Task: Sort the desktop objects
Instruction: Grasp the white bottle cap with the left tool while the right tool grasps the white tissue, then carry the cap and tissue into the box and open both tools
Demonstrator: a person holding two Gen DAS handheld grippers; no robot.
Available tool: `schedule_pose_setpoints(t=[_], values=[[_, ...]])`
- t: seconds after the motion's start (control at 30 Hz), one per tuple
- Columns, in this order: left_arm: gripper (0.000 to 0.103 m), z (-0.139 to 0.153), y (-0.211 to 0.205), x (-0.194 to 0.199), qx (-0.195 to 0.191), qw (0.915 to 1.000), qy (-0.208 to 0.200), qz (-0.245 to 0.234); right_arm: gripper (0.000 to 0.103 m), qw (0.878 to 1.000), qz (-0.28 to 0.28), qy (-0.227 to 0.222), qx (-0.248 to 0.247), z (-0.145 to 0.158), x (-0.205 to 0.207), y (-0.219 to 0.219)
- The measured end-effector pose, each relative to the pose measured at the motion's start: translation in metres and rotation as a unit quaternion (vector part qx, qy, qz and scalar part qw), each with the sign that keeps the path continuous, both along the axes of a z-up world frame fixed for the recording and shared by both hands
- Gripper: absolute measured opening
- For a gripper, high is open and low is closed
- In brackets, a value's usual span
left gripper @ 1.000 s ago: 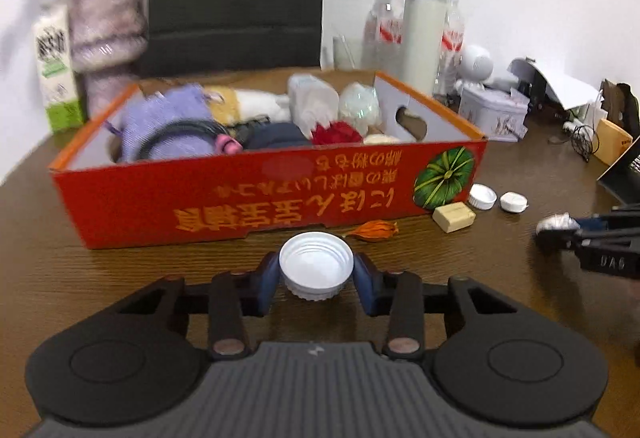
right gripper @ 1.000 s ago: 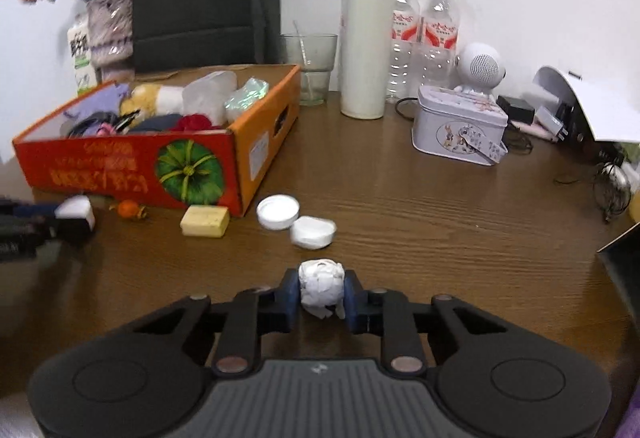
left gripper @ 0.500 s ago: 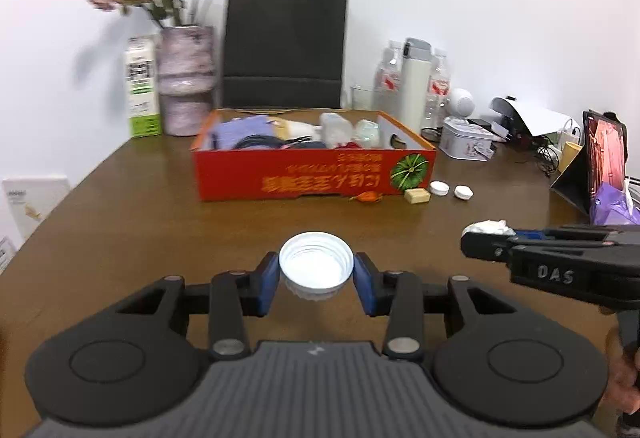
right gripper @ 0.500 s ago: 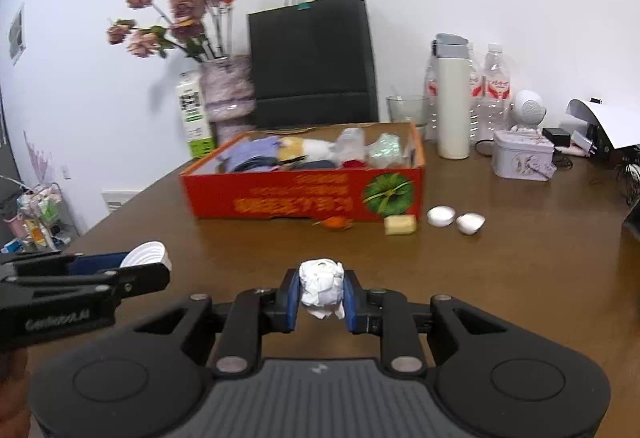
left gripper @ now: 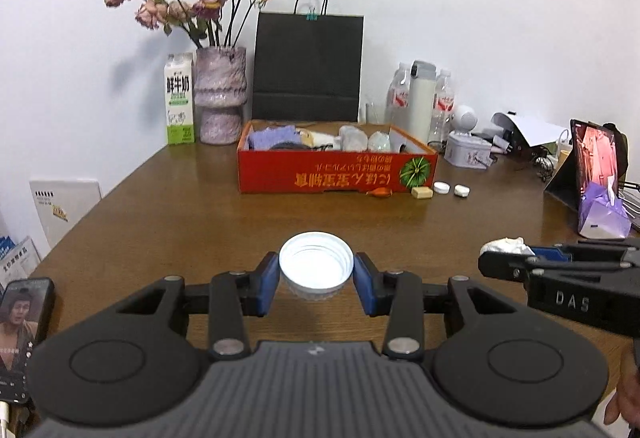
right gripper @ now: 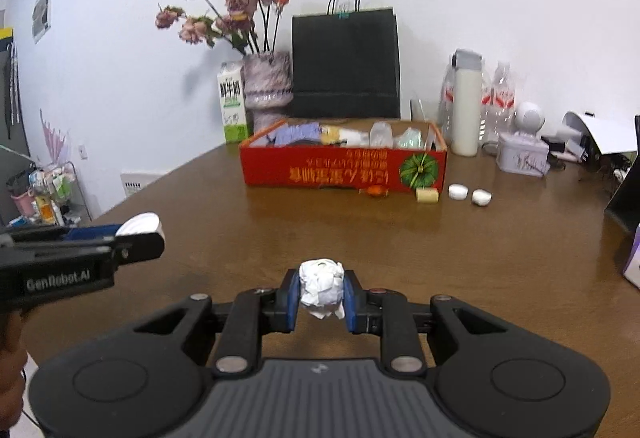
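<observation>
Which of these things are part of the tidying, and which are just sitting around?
Part of the job: white cap in left tool; crumpled paper in right tool; red box; two small caps.

Just lying about: vase, milk carton, black bag, phone.

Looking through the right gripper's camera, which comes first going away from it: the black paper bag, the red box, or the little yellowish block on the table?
From the right gripper, which holds a paper wad:
1. Yellowish block, on the table by the box's right front corner.
2. Red box, just behind it.
3. Black paper bag, against the wall behind the box.
</observation>
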State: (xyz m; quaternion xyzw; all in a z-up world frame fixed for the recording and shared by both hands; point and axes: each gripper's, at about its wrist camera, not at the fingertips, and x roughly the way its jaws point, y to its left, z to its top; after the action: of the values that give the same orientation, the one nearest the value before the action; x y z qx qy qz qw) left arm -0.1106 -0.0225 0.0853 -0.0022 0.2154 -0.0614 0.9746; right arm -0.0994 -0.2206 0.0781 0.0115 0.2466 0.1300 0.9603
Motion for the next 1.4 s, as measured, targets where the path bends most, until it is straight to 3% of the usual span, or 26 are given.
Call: schedule_pose_setpoints(t=[0.27,0.4,0.7,0.77,0.9,1.03,1.23,1.3,1.33,1.4], values=[[0.041,-0.004,0.011,0.023,-0.012,0.9997,0.011,0.019,0.021,1.0,-0.002,0.017,0.019,-0.003,0.028,-0.008],[0.041,0.003,0.022,0.053,-0.035,0.9991,0.005,0.025,0.021,1.0,-0.005,0.018,0.02,0.002,0.058,-0.013],[0.041,0.051,0.03,0.193,-0.067,0.9975,-0.016,0.013,0.021,1.0,0.005,-0.024,0.006,0.048,0.152,-0.021],[0.041,0.057,0.035,0.223,-0.059,0.9979,-0.019,0.019,0.021,1.0,0.004,-0.028,0.009,0.061,0.183,-0.025],[0.041,0.059,0.043,0.275,-0.04,0.9989,0.017,0.017,0.021,0.999,0.019,0.015,0.025,0.076,0.267,-0.028],[0.041,0.049,0.044,0.33,0.006,0.9973,0.073,-0.009,0.021,0.995,0.039,0.082,0.028,0.074,0.347,-0.017],[0.042,0.011,0.029,0.38,0.062,0.9843,0.159,-0.043,0.024,0.981,0.034,0.193,0.005,0.022,0.431,0.008],[0.059,0.004,0.028,0.387,0.05,0.9832,0.17,-0.045,0.027,0.98,0.013,0.201,-0.008,0.009,0.442,0.01],[0.062,0.003,0.028,0.389,0.039,0.9838,0.169,-0.046,0.029,0.98,0.01,0.197,-0.01,0.006,0.445,0.009],[0.07,0.007,0.029,0.389,0.017,0.9855,0.163,-0.043,0.04,0.982,0.003,0.189,0.001,0.007,0.444,0.002]])
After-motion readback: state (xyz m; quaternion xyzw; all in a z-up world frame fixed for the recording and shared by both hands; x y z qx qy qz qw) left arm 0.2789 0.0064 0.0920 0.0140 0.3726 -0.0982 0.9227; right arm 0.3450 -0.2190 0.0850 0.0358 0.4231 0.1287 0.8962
